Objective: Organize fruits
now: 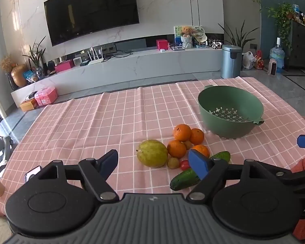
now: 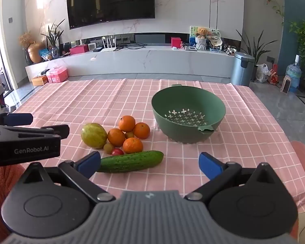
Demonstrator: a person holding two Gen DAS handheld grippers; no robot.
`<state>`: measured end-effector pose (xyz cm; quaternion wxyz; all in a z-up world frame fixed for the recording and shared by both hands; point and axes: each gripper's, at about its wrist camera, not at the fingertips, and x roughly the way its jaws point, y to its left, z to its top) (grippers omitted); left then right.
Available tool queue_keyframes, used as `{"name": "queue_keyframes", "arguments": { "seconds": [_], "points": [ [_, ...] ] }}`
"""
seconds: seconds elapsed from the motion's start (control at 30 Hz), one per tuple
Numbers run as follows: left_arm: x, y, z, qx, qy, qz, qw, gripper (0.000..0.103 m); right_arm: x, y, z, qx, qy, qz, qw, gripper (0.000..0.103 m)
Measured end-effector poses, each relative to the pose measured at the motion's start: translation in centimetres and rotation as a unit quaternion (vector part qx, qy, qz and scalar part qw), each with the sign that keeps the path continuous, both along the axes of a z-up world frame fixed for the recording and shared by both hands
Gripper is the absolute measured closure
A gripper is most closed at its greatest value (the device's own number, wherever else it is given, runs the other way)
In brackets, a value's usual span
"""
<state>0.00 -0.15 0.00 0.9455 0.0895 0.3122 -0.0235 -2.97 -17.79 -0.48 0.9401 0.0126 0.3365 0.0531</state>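
1. With nothing yet in the green colander (image 2: 188, 109), best begun with a fruit on the open edge of the pile: the nearest orange (image 2: 132, 145) or the big yellow-green fruit (image 2: 94, 135).
2. Left gripper (image 1: 155, 162): fingers spread wide, empty, hovering short of the pile.
3. Right gripper (image 2: 150, 163): fingers likewise released, holding nothing.
4. Cucumber (image 2: 130, 161) lying crosswise just beyond the right fingers, one end near the left blue pad (image 2: 89, 163), not touching as far as can be told.
5. Oranges, small green fruits and a red tomato (image 2: 117, 152) bunched together on the pink checked tabletop (image 2: 71, 105), colander well apart to their right.
6. Worth approaching from above, closing gently across the round middle to avoid rolling neighbours away.
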Motion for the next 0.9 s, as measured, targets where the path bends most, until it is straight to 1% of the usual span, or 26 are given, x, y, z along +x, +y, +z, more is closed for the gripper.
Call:
{"name": "queue_keyframes", "arguments": {
  "seconds": [0.07, 0.1, 0.2, 0.3, 0.63, 0.9],
  "points": [
    [-0.16, -0.08, -0.13, 0.000, -0.001, 0.003, 1.0000, 0.010, 0.01, -0.01, 0.05, -0.005, 0.005, -0.001, 1.000, 0.004],
    [-0.01, 0.19, -0.09, -0.005, 0.011, 0.001, 0.9999, 0.010, 0.01, -0.06, 0.07, -0.004, 0.004, -0.002, 1.000, 0.004],
    [0.17, 0.28, -0.30, -0.011, 0.014, 0.002, 0.9998, 0.010, 0.02, -0.30, 0.06, 0.000, 0.004, -0.002, 1.000, 0.004],
    [0.41, 0.11, -0.35, -0.008, 0.018, 0.004, 0.9998, 0.010, 0.02, 0.20, -0.01, -0.007, 0.004, -0.001, 1.000, 0.004],
    [0.37, 0.15, -0.38, -0.006, 0.019, 0.005, 0.9998, 0.010, 0.29, -0.06, -0.36, 0.000, 0.010, -0.004, 1.000, 0.004],
    [0.39, 0.58, -0.06, -0.010, 0.021, 0.009, 0.9997, 0.010, 0.44, 0.15, -0.57, -0.005, 0.015, 0.000, 1.000, 0.004]
  ]
}}
